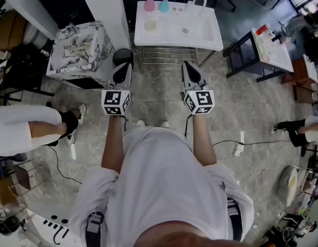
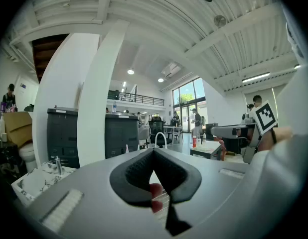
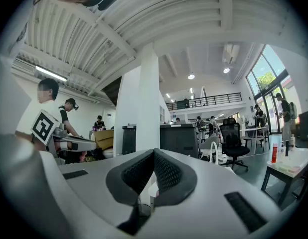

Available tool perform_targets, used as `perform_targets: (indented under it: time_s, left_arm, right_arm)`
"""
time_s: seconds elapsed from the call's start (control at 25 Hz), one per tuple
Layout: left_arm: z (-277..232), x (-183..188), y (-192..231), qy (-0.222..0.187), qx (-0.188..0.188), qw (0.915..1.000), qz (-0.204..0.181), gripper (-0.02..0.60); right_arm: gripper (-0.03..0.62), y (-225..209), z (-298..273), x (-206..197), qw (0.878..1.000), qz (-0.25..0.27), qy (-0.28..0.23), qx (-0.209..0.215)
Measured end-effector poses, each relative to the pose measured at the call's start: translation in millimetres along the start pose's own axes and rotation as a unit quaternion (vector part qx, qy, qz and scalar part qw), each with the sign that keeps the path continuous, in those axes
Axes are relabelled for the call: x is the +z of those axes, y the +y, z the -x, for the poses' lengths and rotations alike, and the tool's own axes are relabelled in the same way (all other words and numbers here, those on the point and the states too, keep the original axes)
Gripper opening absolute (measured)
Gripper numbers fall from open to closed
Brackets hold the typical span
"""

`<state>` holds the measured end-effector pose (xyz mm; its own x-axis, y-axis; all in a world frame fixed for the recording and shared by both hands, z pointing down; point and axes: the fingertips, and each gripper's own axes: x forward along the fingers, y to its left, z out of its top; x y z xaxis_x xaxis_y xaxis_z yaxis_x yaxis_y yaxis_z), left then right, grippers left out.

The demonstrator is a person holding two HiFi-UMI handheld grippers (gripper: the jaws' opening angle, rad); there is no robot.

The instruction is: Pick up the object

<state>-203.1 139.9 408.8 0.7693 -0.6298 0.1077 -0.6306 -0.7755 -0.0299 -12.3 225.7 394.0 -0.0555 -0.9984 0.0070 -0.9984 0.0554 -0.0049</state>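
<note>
The left gripper (image 1: 124,67) and right gripper (image 1: 188,66) are held out level, side by side, facing the white sink (image 1: 215,35) at twelve o'clock. It looks like a ready stance before any reach. Each has its jaws pressed together on nothing. The object to pick up is probably at the sink. A pale sponge (image 1: 151,25) lies in the basin, with a pink bottle (image 1: 149,3) and a teal bottle (image 1: 163,4) on the back rim. A black bin (image 1: 122,56) stands at eleven o'clock; I can't see what's in it.

Both the left gripper (image 1: 123,67) and right gripper (image 1: 188,66) point level, jaws closed.
</note>
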Motion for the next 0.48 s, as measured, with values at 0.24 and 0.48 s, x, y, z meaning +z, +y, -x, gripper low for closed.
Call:
perform_targets:
  time_s: [0.24, 0.48]
  left_arm:
    - [-6.0, 3.1, -9.1, -0.002, 0.005, 1.0, 0.003, 0.0]
    - [-2.8, -2.1, -10.7, 0.003, 0.006, 1.0, 0.006, 0.0]
  right_arm:
    - [0.002, -9.2, 4.1, -0.1, 1.0, -0.002, 0.0, 0.004]
    - [0.003, -7.8, 7.5, 1.5, 1.0, 0.002, -0.007, 0.003]
